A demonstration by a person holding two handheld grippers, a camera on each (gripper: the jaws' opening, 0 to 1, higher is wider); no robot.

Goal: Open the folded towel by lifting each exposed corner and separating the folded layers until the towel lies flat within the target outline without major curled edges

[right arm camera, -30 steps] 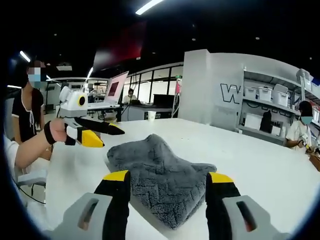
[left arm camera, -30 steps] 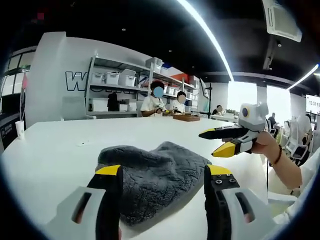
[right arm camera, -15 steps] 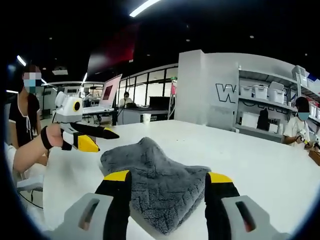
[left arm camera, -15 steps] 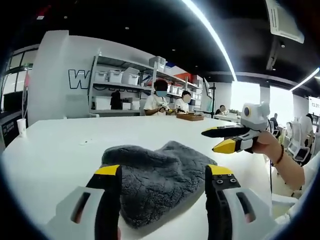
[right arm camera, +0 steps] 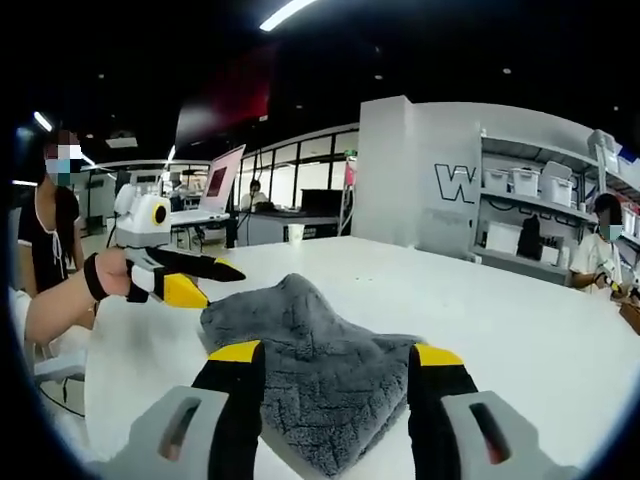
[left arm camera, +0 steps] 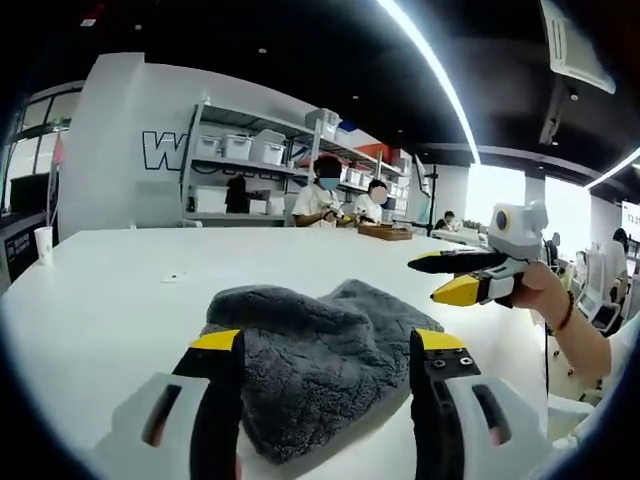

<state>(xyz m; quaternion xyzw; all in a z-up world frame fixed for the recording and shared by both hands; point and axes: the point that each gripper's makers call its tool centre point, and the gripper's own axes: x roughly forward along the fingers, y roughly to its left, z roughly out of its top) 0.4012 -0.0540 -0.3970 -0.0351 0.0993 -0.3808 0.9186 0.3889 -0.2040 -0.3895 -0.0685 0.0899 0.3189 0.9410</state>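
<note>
A grey towel [left arm camera: 315, 365] lies folded and rumpled on a wide white desk [left arm camera: 120, 290], seen here between the spread fingers [left arm camera: 222, 400] of the left gripper [left arm camera: 325, 345], which hangs low over the cloth's near edge and holds nothing. To the right in the left gripper view, the right gripper [left arm camera: 455, 277] hovers above the towel's far side in a person's hand [left arm camera: 535, 292], its black and yellow fingers parted and empty.

In the right gripper view the same towel [right arm camera: 310, 365] spreads between that gripper's own open fingers [right arm camera: 235, 395] — one folded layer rising in a soft ridge toward the back, a point of cloth reaching the near edge. At left, the left gripper [right arm camera: 205, 280] is held just above the desk [right arm camera: 520, 330] beside the towel's corner, close to it but apart, its fingers open.

Behind, shelving [left arm camera: 250, 170] stacked with white bins lines a wall, where seated people [left arm camera: 325, 200] work at another surface; a paper cup [left arm camera: 43, 243] stands at the desk's far left edge.
</note>
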